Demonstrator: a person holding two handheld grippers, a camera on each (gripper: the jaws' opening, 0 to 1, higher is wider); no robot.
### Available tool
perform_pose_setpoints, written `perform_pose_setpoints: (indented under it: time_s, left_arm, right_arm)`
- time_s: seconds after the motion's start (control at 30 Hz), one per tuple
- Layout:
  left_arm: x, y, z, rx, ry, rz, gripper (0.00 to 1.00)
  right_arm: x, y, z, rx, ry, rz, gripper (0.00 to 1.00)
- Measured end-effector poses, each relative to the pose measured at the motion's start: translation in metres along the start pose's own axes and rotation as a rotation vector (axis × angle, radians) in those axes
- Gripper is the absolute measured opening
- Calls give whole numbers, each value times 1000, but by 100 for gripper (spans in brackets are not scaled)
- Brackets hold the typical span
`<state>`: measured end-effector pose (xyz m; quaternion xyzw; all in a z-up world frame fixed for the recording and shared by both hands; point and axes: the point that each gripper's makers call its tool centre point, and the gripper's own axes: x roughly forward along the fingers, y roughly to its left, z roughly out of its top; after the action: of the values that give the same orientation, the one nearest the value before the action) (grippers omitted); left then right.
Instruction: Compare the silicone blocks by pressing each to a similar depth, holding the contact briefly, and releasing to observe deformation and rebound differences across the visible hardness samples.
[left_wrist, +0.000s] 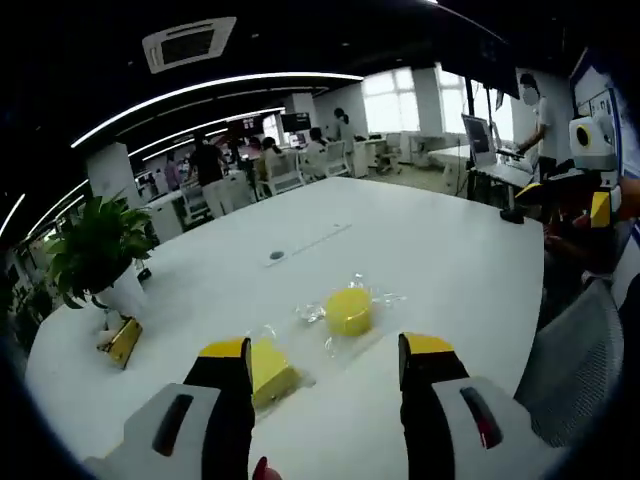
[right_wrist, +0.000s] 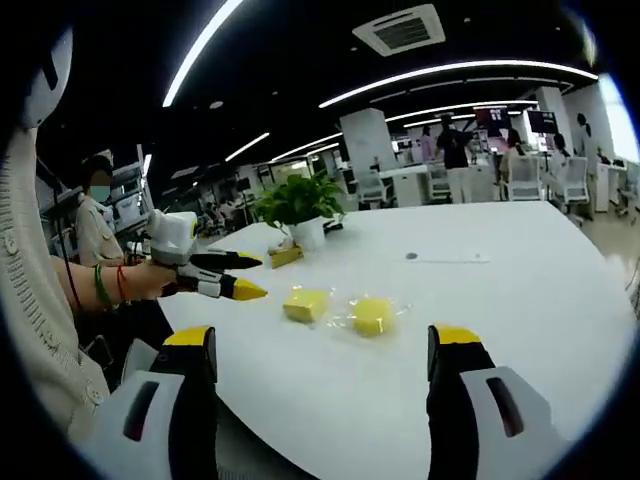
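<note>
Altogether, two yellow silicone blocks: square block (right_wrist: 306, 303), round block (right_wrist: 372, 315).

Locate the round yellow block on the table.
The round block lies on clear wrapping on the white table, beside the square block. In the right gripper view it sits right of the square block, with the potted plant behind.

Potted plant (left_wrist: 95, 250) on white table (left_wrist: 420, 250), ppl in bkgd.
</note>
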<state>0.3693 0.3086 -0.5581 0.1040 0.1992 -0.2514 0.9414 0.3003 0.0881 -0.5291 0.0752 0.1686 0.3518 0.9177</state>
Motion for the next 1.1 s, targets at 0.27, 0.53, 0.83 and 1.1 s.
perform_pose_setpoints:
  time_s: [0.27,0.53,0.83,1.1]
  left_arm:
    - [-50,-7,0,-93,-49,18,66]
    - [-79,-7,-2,-157,-89,48,73]
    - [-90,-6,-13,-223,-74,52,78]
    - [-94,-1,-15,-224,-63,66,81]
  right_arm:
    - [-3,-4,-5,29,8,-21,84]
    - [-5,-1,-1,-9,-9,-24,84]
    - [-5,3,-5,-15,4,-24,88]
    - [-5,6,-13,-18,29,-18,88]
